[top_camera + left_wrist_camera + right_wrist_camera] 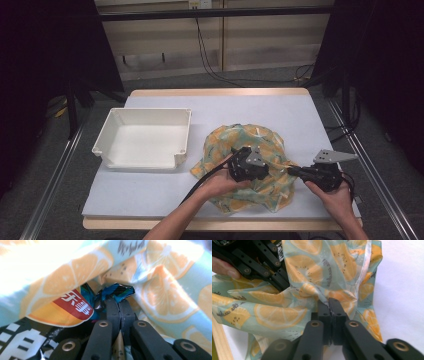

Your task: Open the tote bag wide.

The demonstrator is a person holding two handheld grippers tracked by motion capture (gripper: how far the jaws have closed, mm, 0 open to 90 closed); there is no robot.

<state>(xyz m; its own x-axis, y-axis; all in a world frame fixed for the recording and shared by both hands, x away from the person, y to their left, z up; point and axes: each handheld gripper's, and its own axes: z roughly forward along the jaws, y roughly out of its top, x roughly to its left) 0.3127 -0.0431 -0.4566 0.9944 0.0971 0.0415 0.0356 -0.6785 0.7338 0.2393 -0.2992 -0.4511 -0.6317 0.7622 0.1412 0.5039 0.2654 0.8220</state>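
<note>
Orange-slice print bag (248, 145) lies crumpled on the table (150, 187), right of the white bin (144, 138). Left gripper (120, 301) is inside the bag, jaws pinched together on the crimped edge of a snack packet (117, 292). Right gripper (329, 302) has its jaws clamped on a fold of bag fabric at the right side. Both hands near the table's front edge.
</note>
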